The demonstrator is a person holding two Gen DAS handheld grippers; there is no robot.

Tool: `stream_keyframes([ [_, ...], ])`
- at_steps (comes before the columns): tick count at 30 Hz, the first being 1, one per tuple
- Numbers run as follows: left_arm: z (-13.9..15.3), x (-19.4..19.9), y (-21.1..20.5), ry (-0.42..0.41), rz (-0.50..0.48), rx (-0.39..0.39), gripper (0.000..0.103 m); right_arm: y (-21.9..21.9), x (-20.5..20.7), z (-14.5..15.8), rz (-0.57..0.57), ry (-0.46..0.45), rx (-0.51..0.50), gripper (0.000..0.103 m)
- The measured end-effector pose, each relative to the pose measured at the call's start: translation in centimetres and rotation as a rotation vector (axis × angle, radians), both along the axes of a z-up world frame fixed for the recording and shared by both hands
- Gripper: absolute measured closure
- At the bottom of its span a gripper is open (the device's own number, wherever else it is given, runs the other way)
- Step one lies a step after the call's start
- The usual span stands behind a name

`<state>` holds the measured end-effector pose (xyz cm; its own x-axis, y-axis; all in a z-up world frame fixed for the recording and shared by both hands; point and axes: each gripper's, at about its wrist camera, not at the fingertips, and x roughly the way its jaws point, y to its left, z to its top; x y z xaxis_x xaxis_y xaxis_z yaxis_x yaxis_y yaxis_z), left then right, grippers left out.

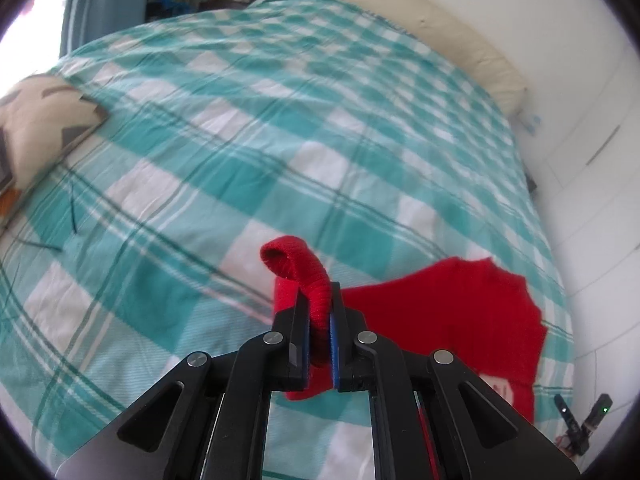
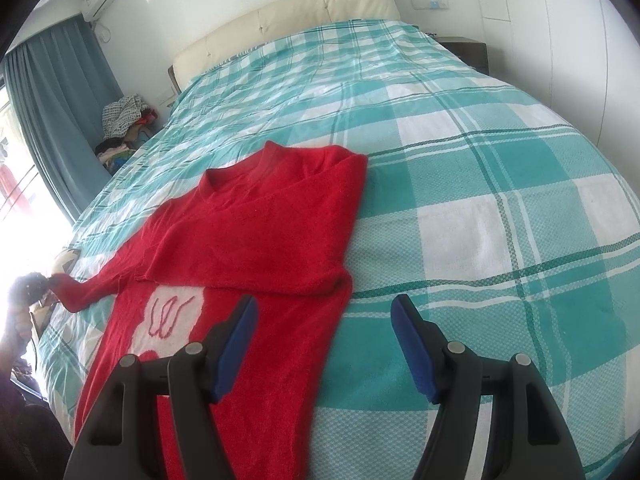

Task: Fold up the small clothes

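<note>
The red sweater (image 2: 248, 232) lies flat on the checked bedspread (image 2: 480, 184), one sleeve folded across its chest. The left hand-held gripper (image 1: 319, 312) pinches the other sleeve's cuff (image 1: 296, 264); the right hand-held gripper (image 2: 322, 312) hangs spread beside the sweater's hem.

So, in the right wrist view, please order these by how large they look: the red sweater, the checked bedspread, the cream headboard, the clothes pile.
1. checked bedspread
2. red sweater
3. cream headboard, farther away, so its rank is unsure
4. clothes pile, also far away
</note>
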<state>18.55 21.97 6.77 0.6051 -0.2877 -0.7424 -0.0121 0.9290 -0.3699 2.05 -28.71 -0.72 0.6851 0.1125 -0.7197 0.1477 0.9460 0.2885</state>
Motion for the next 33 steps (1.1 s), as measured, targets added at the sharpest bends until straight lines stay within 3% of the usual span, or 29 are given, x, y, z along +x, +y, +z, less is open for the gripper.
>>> stream_keyframes([
  [3, 4.6, 0.7, -8.0, -0.086, -0.164, 0.008, 0.097, -0.1, -0.1, 0.3, -0.002, -0.009, 0.008, 0.035],
  [7, 6.3, 1.1, -18.5, -0.117, -0.354, 0.019, 0.097, -0.6, -0.4, 0.9, -0.014, -0.028, 0.022, 0.035],
  [12, 3.4, 1.2, -28.2, -0.059, -0.487, 0.047, 0.097, -1.8, -0.7, 1.6, -0.039, -0.049, 0.049, 0.034],
  [20, -1.1, 0.1, -36.4, 0.016, -0.584, 0.048, 0.097, -2.8, -0.9, 2.1, -0.06, -0.068, 0.084, 0.034],
  [21, -1.5, -0.1, -37.1, 0.022, -0.599, 0.05, 0.094, -2.8, -0.9, 2.1, -0.061, -0.067, 0.085, 0.034],
  [23, -2.4, 0.0, -37.8, 0.047, -0.6, 0.06, 0.072, -2.8, -0.8, 2.0, -0.06, -0.064, 0.087, 0.034],
  [24, -2.9, 0.1, -37.9, 0.068, -0.591, 0.064, 0.037, -2.8, -0.8, 2.0, -0.059, -0.062, 0.089, 0.034],
  [25, -3.3, 0.0, -37.6, 0.071, -0.573, 0.061, 0.018, -2.8, -0.8, 1.9, -0.059, -0.06, 0.089, 0.034],
  [29, -3.4, -0.2, -33.8, 0.051, -0.52, 0.06, 0.015, -2.9, -0.9, 1.8, -0.065, -0.059, 0.091, 0.034],
  [33, -4.3, -0.1, -25.5, 0.027, -0.347, 0.132, 0.005, -3.4, -0.8, 1.6, -0.085, -0.047, 0.095, 0.034],
])
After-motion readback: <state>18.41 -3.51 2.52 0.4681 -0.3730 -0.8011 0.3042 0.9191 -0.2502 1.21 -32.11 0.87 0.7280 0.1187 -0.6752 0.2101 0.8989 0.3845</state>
